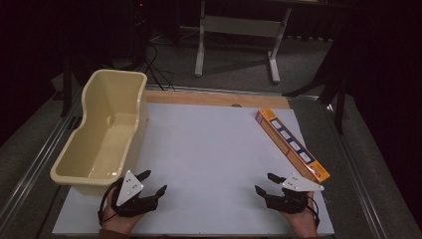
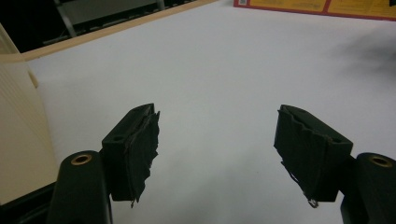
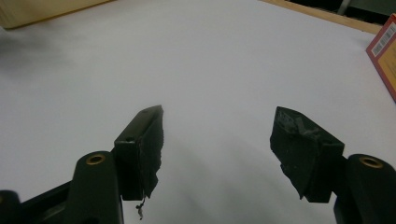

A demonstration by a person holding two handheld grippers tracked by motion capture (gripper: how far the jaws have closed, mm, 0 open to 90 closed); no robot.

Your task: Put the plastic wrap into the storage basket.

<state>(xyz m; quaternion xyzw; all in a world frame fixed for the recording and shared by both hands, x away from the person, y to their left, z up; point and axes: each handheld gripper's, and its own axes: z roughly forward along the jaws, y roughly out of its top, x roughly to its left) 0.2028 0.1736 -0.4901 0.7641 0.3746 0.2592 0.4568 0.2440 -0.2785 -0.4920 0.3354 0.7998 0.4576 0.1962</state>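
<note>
Tongs two (image 1: 153,183) (image 1: 265,184), one tub (image 1: 107,130), one box (image 1: 291,143)

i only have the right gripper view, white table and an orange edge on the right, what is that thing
Observer: A long orange box, lying flat and slanted along the table's right side, a row of small pictures on its top face.
Operator: anything on the other side
Observer: A cream plastic tub stands at the left edge, nothing in it as far as the high view shows.
Operator: where's my other gripper
Observer: The left gripper hovers just beside the tub's near corner, jaws open, nothing between them.
Operator: and mine
Observer: The right gripper sits near the box's near end, open, not touching it.
</note>
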